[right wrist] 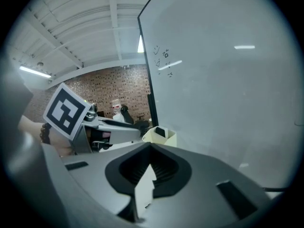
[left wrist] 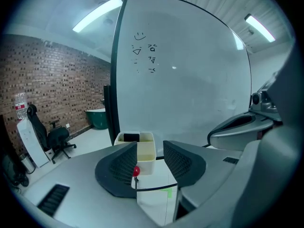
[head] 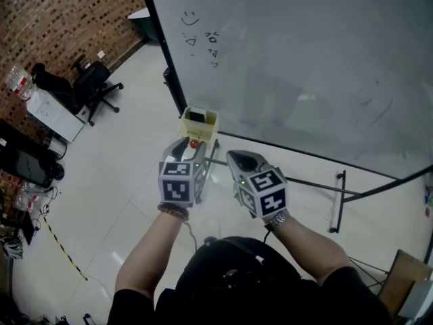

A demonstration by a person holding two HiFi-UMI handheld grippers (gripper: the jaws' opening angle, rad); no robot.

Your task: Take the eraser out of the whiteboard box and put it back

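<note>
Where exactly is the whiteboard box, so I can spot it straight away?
Find the large whiteboard and follow it down to its lower left corner. A small open-topped box sits there, just ahead of the left gripper. It is the only cream thing nearby, with a dark eraser inside.

Only the dark top of the eraser (left wrist: 131,137) is peeking out of the whiteboard box (left wrist: 146,156); the rest is hiding behind its wall. The left gripper (left wrist: 150,146) is covering the box's corner at 7 o'clock. The scribbles (head: 211,46) on the whiteboard (head: 304,59) are coming out too tiny to read, and the board's running off at 12 and 3 o'clock. The person (head: 237,276) is getting cut off at 6 o'clock.
</note>
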